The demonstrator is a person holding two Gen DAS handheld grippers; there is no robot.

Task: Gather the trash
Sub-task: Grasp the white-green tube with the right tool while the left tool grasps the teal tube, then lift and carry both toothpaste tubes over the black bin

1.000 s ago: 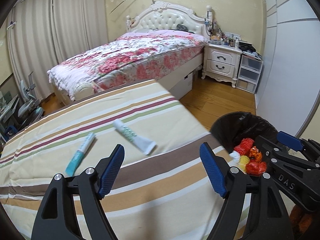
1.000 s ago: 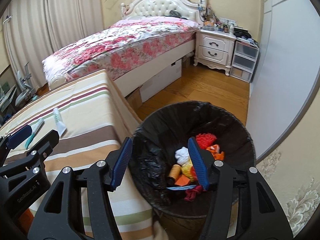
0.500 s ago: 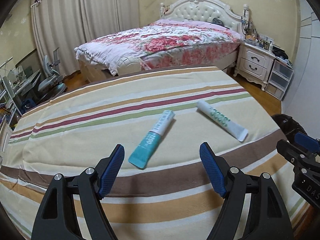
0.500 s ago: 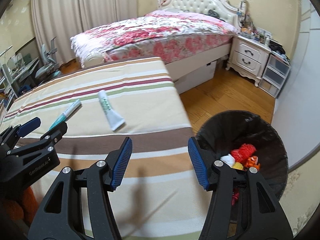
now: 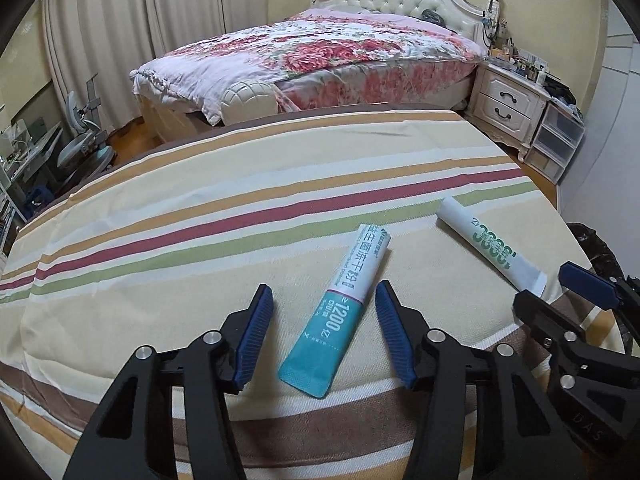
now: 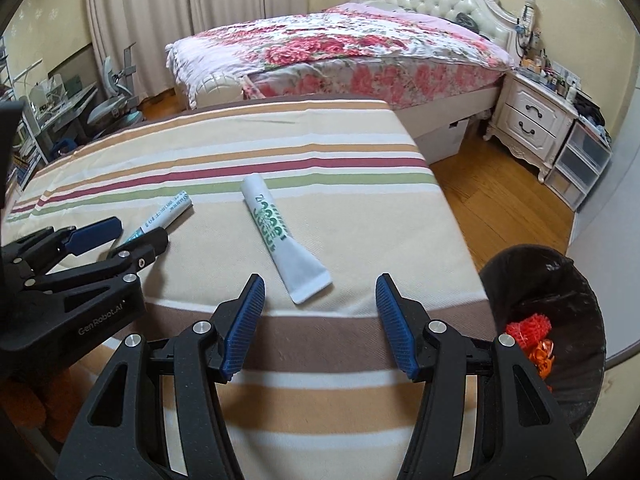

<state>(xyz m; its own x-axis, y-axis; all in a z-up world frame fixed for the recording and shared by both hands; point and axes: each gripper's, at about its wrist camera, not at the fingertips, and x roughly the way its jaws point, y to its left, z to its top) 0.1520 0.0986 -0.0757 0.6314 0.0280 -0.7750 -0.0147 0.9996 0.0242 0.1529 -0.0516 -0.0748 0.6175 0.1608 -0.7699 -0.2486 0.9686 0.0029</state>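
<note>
A striped cloth [image 5: 200,208] is spread over a flat surface, and two tubes are seen lying flat on it, apart from each other. The teal-and-white tube [image 5: 340,308] is placed between the spread jaws of the left gripper [image 5: 322,334], with neither blue pad [image 5: 252,330] seen touching it; its crimped end is turned toward the camera. The jaws of the left gripper are held apart and nothing is gripped. To the right of the teal-and-white tube, the white tube with green print [image 6: 280,236] is laid, its crimped end just beyond the fingertips of the right gripper [image 6: 320,326]. The jaws of the right gripper are likewise held wide, with nothing between them. Off the right edge of the striped cloth, a black-lined trash bin [image 6: 576,280] is set on the wooden floor [image 6: 500,200], and red and orange scraps [image 6: 530,338] are seen inside it. Beyond the striped cloth, a bed with a floral cover [image 5: 340,48] is found.
</note>
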